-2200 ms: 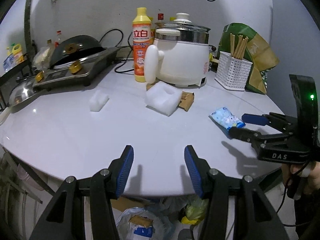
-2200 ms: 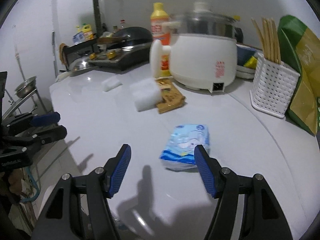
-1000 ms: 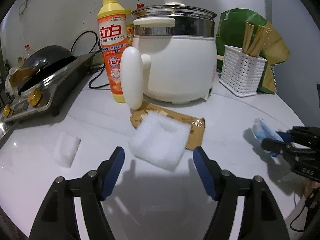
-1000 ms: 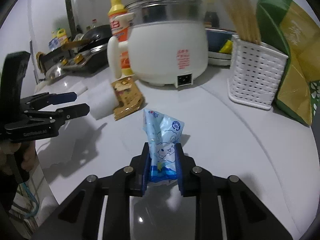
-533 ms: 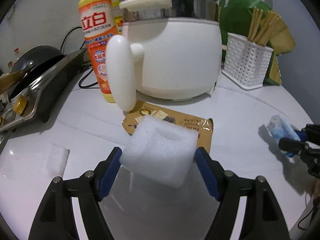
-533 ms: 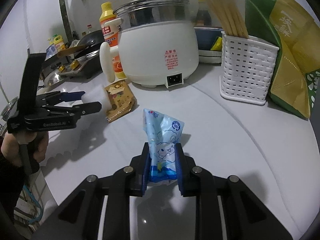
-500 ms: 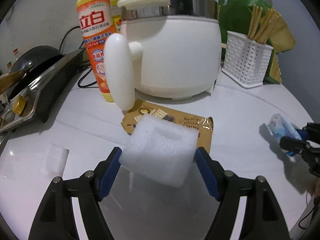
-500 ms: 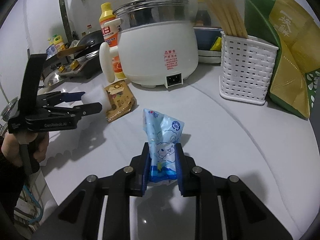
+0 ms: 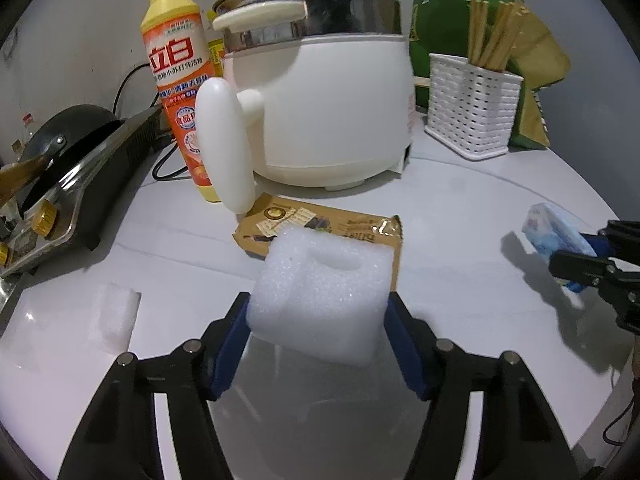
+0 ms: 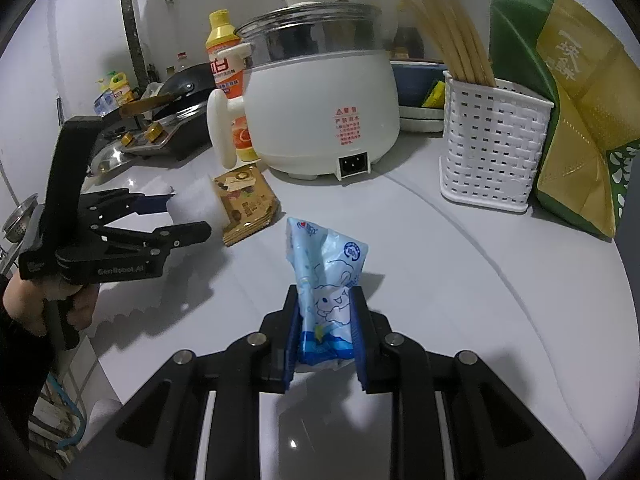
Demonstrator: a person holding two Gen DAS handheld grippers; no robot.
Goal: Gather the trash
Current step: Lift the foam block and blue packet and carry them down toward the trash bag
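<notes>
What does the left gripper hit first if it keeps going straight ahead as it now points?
The left gripper is shut on the foam block. Straight ahead, the block would likely meet the brown wrapper lying flat, then the white cooker behind it; depth is uncertain.

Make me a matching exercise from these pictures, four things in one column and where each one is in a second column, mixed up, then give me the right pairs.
Things:
1. foam block
2. blue packet
3. chopsticks
4. brown wrapper

Places:
A. standing in the white basket
B. flat on the table, in front of the cooker
C. between the fingers of the left gripper
D. clamped in the right gripper

Pairs: 1-C, 2-D, 3-A, 4-B
</notes>
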